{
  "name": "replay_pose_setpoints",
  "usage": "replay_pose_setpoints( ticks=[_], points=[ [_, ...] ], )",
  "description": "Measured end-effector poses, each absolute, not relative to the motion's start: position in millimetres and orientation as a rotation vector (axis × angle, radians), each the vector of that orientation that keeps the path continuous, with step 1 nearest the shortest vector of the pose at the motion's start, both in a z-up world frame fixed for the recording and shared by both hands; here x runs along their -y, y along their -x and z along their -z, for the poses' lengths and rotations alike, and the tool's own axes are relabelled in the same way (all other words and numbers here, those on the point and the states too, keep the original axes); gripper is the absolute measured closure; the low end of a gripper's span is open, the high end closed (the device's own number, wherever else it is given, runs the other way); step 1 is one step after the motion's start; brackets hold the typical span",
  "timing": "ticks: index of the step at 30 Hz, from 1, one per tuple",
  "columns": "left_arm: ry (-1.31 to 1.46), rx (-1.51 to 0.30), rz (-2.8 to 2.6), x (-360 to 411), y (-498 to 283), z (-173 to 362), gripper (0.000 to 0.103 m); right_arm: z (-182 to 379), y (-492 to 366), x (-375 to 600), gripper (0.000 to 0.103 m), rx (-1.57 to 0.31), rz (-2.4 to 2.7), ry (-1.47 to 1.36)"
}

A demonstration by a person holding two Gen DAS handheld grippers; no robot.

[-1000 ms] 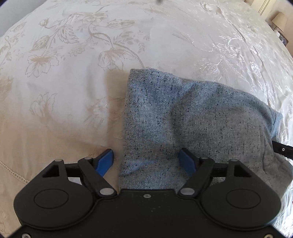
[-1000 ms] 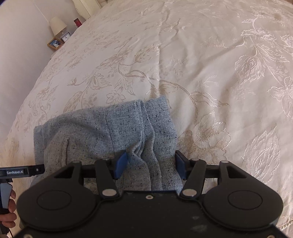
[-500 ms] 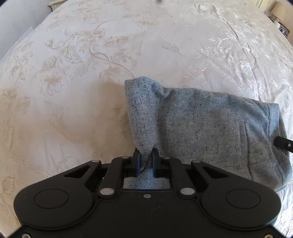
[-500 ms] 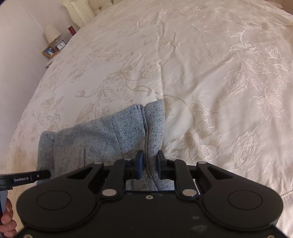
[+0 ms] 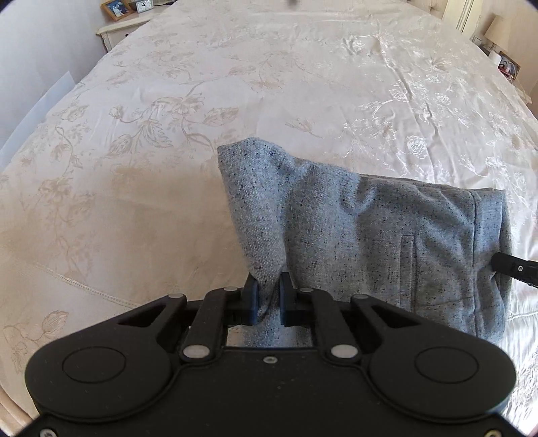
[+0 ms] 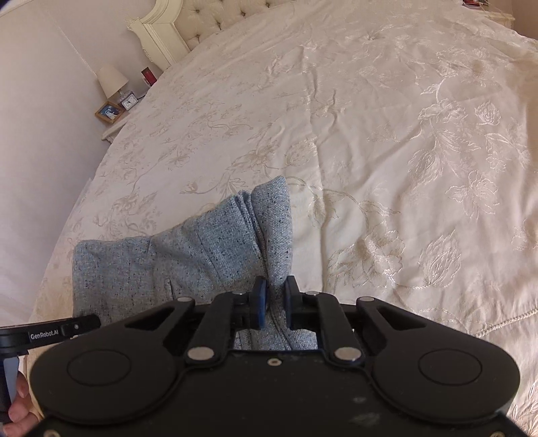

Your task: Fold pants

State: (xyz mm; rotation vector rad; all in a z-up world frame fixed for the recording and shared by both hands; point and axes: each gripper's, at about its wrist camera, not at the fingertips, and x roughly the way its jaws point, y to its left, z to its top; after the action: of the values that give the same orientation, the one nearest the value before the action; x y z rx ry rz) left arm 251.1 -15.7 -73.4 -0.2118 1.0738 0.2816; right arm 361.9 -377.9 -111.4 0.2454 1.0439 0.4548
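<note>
- Bed cover [image 5: 302,84], cream w/ floral stitching, filled most of both views; bare cloth ran from 9 to 3 o'clock past the garment in left wrist view, and from 11 to 4 o'clock in right wrist view, so lots of open room ahead & to the sides.
- Its stitched hem ran low at 8 o'clock in left view, and at 4 o'clock in right view.
- Pants [image 5: 386,242], grey speckled knit, folded into a thick bundle, sat at centre to 3 o'clock in left view; in right view pants [image 6: 188,255] lay centre to 9 o'clock. Near edge was raised off the cover at both ends, far edge peaked up.
- Left gripper [image 5: 269,302] was pinched narrow on a bunched corner of the pants' near edge, blue pads pressed to fabric.
- Right gripper [image 6: 274,302] was likewise clamped on the seamed end, layered edges fanned just above it.
- Headboard [image 6: 201,23] at 11 o'clock, right view.
- Lamp [image 6: 112,80], clock & photo frame on a nightstand at 10 o'clock.
- Hand [image 6: 20,413] at 8 o'clock corner, on the other gripper's handle.
</note>
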Motion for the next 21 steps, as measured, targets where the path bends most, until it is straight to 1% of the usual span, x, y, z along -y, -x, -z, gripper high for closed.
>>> replay_pose_setpoints(
  ticks=[10,16,18,21],
  points=[
    [0.243,-1.033,-0.357,-30,-194,49,0.088,80,-312,321,0.092,-1.046,-0.589,-0.238],
    [0.218,-1.036,-0.395,-92,-164,37,0.088,68,-282,250,0.093,-1.062,-0.643,-0.273],
    [0.211,-1.036,-0.417,-114,-159,36,0.088,65,-275,223,0.095,-1.060,-0.655,-0.271],
    [0.192,-1.042,-0.446,-147,-156,44,0.086,66,-266,189,0.095,-1.007,-0.631,-0.225]
  ],
)
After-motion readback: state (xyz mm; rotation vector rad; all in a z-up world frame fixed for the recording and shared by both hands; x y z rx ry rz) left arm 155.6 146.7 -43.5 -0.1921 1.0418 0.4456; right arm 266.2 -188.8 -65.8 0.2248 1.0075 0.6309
